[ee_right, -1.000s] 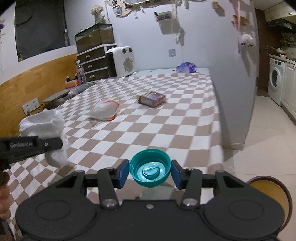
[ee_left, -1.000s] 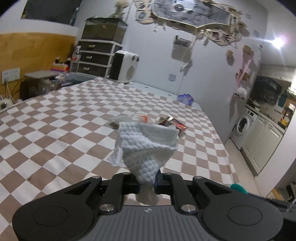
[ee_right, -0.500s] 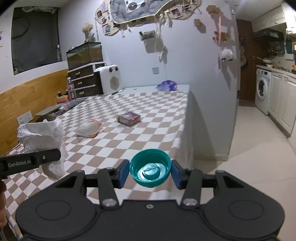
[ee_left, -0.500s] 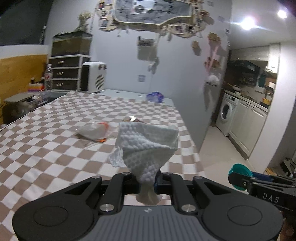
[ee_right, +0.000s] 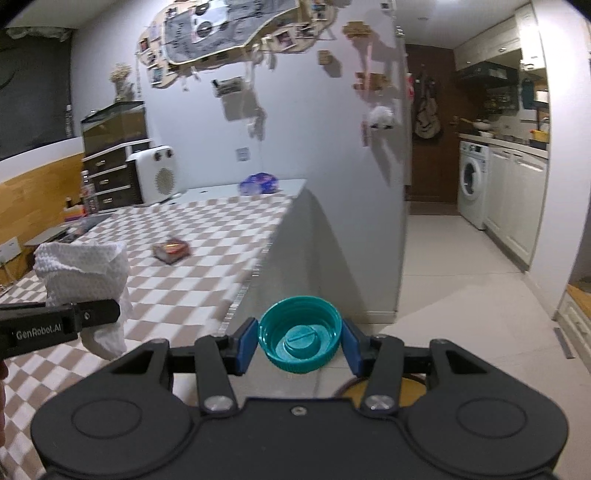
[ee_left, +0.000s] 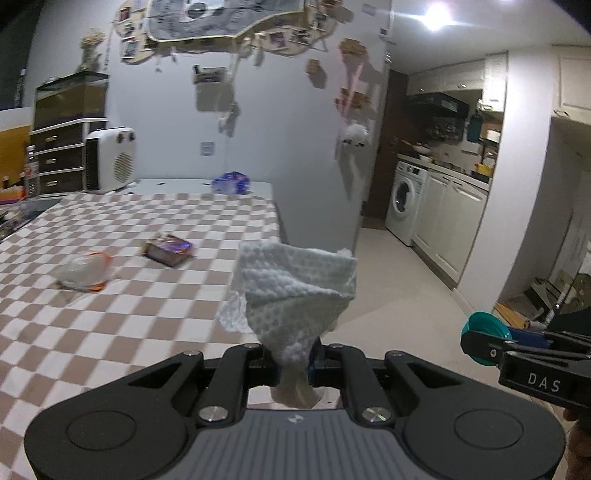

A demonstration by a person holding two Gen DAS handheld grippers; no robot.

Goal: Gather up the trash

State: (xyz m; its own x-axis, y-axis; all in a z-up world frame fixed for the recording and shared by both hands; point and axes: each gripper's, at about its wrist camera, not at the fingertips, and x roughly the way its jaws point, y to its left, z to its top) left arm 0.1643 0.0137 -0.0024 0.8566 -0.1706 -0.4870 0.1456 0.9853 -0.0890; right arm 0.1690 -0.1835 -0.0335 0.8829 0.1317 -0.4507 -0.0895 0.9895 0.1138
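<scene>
A big table (ee_left: 155, 229) with a brown and white checked cloth fills the left. At its far end stand a white heater (ee_left: 110, 158) and dark drawers (ee_left: 55, 158). The grey wall (ee_right: 295, 122) has photos hanging on it. On the right is a pale floor (ee_right: 461, 266), a washing machine (ee_right: 471, 184) and white cupboards (ee_left: 450, 221). A bright lamp (ee_left: 437, 16) shines up high.

On the table (ee_left: 147, 314), a box (ee_left: 168, 249) lies right of a bag (ee_left: 83, 271). Behind the box, a wrapper (ee_left: 231, 182) and heater (ee_left: 110, 158) sit at the far edge. A washer (ee_left: 404, 197) stands right of the table.
</scene>
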